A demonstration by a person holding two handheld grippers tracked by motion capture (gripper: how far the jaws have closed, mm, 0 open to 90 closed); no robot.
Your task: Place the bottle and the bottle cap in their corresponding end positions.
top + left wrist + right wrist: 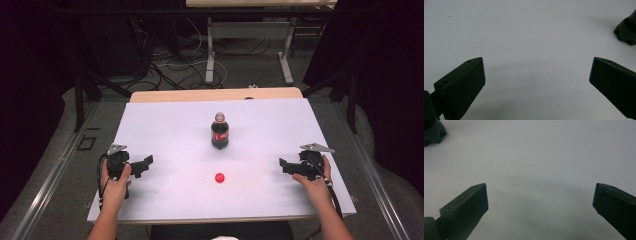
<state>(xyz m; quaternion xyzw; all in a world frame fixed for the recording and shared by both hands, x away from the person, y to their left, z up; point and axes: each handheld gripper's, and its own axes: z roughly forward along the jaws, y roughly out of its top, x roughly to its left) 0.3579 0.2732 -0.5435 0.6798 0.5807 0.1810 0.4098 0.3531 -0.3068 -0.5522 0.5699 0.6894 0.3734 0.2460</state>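
Left hand [116, 181]: comes in from the bottom edge with the forearm angled slightly outward, wrapped around the handle; knuckles up, low over the bench [165, 125].
Left tool [145, 164]: near the bench's left edge, pointing right toward the middle; jaws spread wide and released, nothing between them. In the left gripper view [536, 75] bare white surface lies in the gap.
Bottle [220, 131]: dark cola bottle with a red label, upright at the bench centre, uncapped, well apart from both tools.
Cap [219, 177]: small red cap lying on the bench, near the bottle on the person's side.
Right tool [286, 166]: near the right edge, pointing left toward the middle; jaws wide and released, holding nothing, as the right gripper view [540, 197] confirms.
Right hand [314, 180]: forearm angled inward from the lower right, gripping the handle; cable trails back along the wrist.
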